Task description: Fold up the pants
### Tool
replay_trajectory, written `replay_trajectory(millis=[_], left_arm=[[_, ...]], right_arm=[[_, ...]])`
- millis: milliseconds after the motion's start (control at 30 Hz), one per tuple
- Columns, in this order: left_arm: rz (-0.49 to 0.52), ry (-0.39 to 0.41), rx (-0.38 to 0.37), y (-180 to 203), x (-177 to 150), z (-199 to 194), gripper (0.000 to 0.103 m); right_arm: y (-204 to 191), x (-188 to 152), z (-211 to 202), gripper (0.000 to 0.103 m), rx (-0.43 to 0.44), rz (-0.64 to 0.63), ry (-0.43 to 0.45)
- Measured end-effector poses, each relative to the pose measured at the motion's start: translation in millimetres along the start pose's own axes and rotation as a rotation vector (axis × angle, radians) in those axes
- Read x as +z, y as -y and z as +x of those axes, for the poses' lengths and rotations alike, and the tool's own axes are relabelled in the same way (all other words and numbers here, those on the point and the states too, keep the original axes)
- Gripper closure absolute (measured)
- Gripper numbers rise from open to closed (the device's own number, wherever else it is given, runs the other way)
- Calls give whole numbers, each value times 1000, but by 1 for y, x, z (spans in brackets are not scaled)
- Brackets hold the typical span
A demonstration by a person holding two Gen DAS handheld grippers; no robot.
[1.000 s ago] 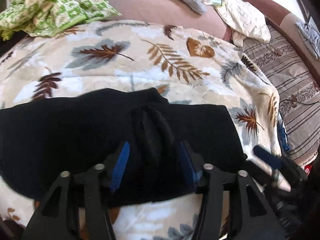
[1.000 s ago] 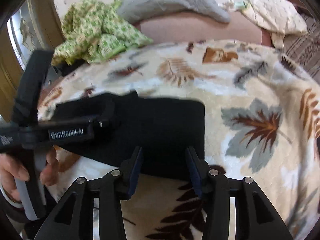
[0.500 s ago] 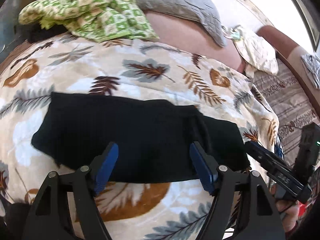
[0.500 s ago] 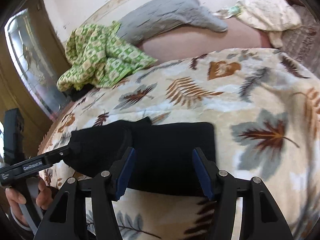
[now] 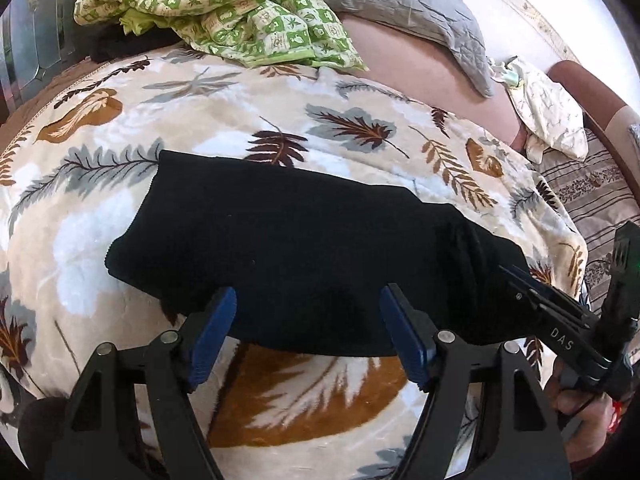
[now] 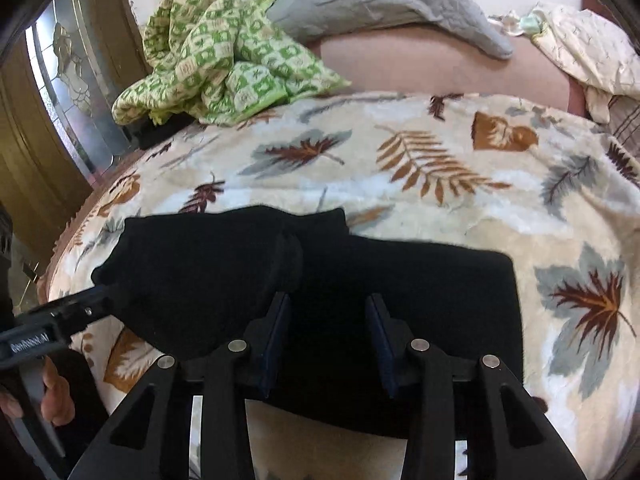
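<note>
Fingers point(image 5: 208, 332) of our left gripper point(image 5: 308, 328) stand wide, empty; our right gripper point(image 6: 326, 344) spread too, over the pants point(image 5: 288, 248). Pants lie folded on the leaf blanket point(image 5: 360, 80), bulge toward 3 o'clock. We judge flattening comes next.

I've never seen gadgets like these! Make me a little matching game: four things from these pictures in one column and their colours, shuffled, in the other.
Things:
1. pants
2. crumpled cloth
3. quilted pillow
4. leaf-print blanket

Colours:
A. grey
B. cream with brown and grey leaves
C. black
D. green and cream checks

Pairs: 1-C, 2-D, 3-A, 4-B
</note>
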State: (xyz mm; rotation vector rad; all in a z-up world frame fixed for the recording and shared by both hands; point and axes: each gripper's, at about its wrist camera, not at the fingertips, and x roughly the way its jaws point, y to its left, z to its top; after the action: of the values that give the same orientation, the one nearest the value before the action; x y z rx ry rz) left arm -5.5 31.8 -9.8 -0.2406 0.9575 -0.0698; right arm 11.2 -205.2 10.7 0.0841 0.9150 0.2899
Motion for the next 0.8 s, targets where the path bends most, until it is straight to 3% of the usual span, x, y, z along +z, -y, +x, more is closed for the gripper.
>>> replay_trajectory(millis=[100, 267, 400, 567, 800], left_arm=[[15, 2, 11, 0, -1, 2, 29], [29, 5, 6, 0, 1, -1, 29], [-7, 19, -34, -8, 2, -10, 29], [-81, 35, -105, -20, 6, -19, 26], [-22, 35, -128, -3, 14, -20, 26]], right_arm=[[-1, -5, 11, 63, -20, -7, -39], [-3, 0, 0, 62, -17, 5, -17], [-6, 4, -5, 54, -9, 24, 7], [-8, 7, 1, 53, -9, 40, -9], [-5, 12, -13, 53, -23, 45, 35]])
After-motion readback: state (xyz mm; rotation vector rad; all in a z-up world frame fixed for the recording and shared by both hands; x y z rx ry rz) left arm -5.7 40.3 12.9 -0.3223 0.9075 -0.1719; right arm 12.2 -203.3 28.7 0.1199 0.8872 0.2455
